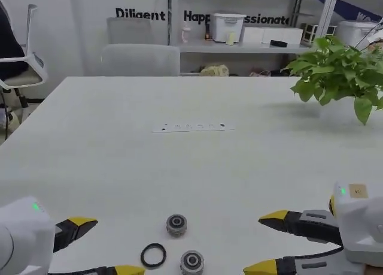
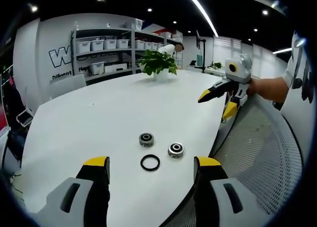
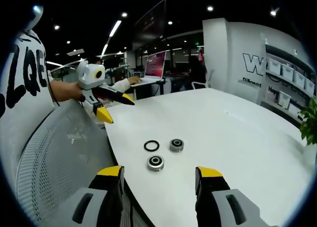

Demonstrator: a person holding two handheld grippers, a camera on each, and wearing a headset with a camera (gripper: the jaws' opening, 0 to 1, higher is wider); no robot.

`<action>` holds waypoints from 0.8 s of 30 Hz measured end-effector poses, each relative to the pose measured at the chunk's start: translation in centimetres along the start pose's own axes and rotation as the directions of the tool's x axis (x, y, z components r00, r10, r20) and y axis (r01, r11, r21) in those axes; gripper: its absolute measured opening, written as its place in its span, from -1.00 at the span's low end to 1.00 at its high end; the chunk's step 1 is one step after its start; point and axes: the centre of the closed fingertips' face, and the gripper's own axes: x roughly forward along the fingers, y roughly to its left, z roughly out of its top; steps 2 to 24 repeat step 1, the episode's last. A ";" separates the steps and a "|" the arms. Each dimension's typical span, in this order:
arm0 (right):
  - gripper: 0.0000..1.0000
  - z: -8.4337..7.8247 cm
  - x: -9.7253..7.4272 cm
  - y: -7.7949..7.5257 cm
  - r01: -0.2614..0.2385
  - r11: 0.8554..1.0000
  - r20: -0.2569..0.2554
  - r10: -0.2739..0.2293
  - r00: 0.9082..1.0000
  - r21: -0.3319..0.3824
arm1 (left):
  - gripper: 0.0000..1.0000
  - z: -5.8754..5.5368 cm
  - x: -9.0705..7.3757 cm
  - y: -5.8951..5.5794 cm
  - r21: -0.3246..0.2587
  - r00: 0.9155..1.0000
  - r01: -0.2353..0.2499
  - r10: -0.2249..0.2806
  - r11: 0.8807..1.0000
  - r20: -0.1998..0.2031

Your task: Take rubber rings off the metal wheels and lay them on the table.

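Up front, the left gripper (image 1: pixel 105 246) and right gripper (image 1: pixel 260 243) are hovering over the white table (image 1: pixel 191 161), both with jaws spread wide and holding nothing. Between them, a black rubber ring (image 1: pixel 153 255) is lying flat near two metal wheels (image 1: pixel 176 224) (image 1: pixel 192 262). Beyond, a leafy plant (image 1: pixel 338 71) is sitting.

**One off, two lying flat**

A thin black rubber ring (image 1: pixel 153 255) lies loose and flat close to the near edge of the white table (image 1: pixel 179 167). A small round silver metal wheel (image 1: pixel 192 262) lies flat just beside it, equally close to that edge. A darker metal wheel (image 1: pixel 176 224) lies flat slightly farther in.
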 end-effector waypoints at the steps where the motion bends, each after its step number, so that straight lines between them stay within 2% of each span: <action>1: 0.13 0.0 0.0 0.0 -0.001 1.000 -0.002 0.001 1.000 0.001 | 0.32 0.0 0.0 0.0 0.001 1.000 0.000 0.000 1.000 -0.001; 24: 0.13 0.0 0.0 0.0 -0.001 1.000 -0.002 0.001 1.000 0.001 | 0.32 0.0 0.0 0.0 0.001 1.000 0.000 0.000 1.000 -0.001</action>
